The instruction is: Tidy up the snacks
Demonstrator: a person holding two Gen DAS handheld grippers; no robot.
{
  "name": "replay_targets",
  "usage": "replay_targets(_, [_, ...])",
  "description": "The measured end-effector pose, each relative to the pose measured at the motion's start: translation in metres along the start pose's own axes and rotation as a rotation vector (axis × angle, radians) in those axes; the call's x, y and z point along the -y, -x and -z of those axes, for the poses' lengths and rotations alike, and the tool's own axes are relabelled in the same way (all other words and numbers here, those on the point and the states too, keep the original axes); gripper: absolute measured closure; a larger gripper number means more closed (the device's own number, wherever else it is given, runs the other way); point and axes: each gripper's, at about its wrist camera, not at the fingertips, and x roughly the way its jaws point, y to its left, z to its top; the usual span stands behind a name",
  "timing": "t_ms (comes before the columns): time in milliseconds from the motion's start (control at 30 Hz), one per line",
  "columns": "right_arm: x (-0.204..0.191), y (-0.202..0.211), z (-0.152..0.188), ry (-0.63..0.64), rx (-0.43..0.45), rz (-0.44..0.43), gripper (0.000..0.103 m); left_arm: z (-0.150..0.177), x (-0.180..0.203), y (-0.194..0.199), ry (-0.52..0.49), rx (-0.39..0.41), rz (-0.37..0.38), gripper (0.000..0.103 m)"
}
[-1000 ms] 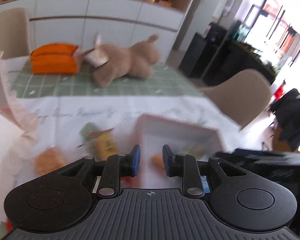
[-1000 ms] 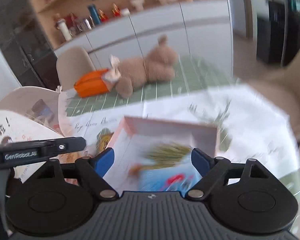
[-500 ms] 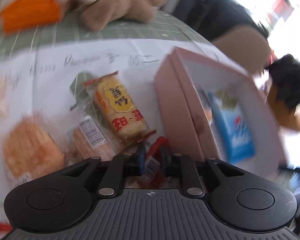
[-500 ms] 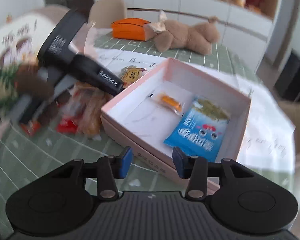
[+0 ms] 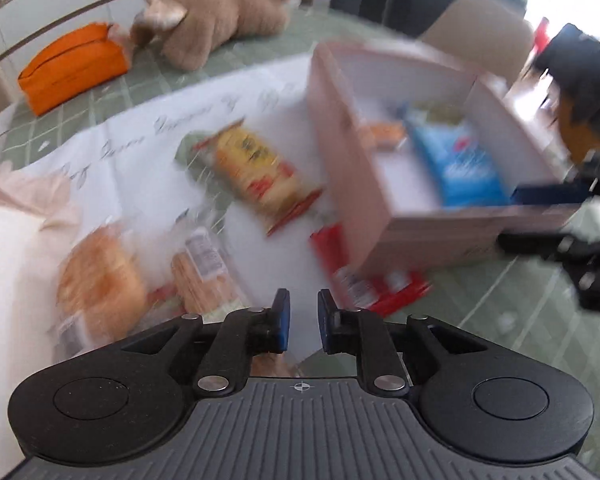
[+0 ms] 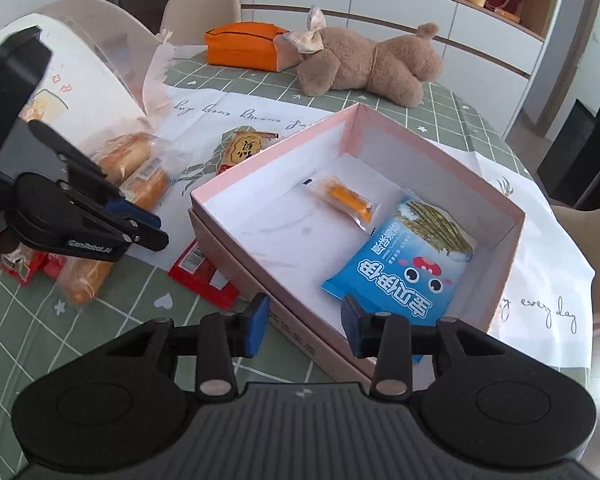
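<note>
While loose snacks wait on the table (image 6: 80,344), the left gripper (image 5: 303,316) hovers over them, jaws shut and empty, likely lining up a pick. The right gripper (image 6: 303,326), jaws just narrowing to part-open and holding nothing, straddles the pink box (image 6: 512,240) wall, seemingly to steady it.

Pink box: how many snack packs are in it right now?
2. A blue snack bag lies at the near right of the pink box; a small orange-filled clear packet lies mid-floor behind it. The near wall may hide something.

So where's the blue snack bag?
In the right wrist view, the blue snack bag lies inside the pink box, at its right end, beside a small orange snack.
</note>
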Motion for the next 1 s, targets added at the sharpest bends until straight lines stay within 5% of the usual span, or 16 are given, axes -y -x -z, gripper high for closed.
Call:
replay_targets(67, [-0.001, 0.014, 0.003, -0.030, 0.025, -0.006, 0.063, -0.006, 0.000, 0.000, 0.007, 0.034, -0.004, 0.081])
replay_targets(167, [-0.002, 0.040, 0.013, -0.065, 0.073, -0.048, 0.060, -0.021, -0.018, -0.011, 0.156, 0.052, -0.009, 0.083])
replay_targets(233, [-0.006, 0.046, 0.022, -0.102, 0.061, -0.110, 0.047, -0.025, -0.027, -0.014, 0.226, 0.054, -0.001, 0.083])
replay_targets(367, [-0.033, 0.018, 0.035, -0.141, 0.016, -0.179, 0.042, -0.019, -0.029, 0.000, 0.260, 0.085, -0.009, 0.083])
replay_targets(667, [-0.088, -0.065, 0.002, -0.284, 0.054, 0.091, 0.030, -0.001, -0.063, 0.043, 0.422, 0.209, -0.070, 0.083])
replay_targets(767, [-0.097, -0.068, 0.000, -0.223, 0.067, 0.108, 0.049, 0.000, -0.070, 0.045, 0.455, 0.225, -0.059, 0.083])
replay_targets(833, [-0.100, -0.061, 0.003, -0.178, 0.064, 0.060, 0.087, -0.004, -0.073, 0.041, 0.473, 0.235, -0.056, 0.082])
replay_targets(1000, [-0.102, -0.044, 0.019, -0.124, 0.036, 0.014, 0.091, -0.038, -0.070, 0.014, 0.471, 0.239, -0.011, 0.082])
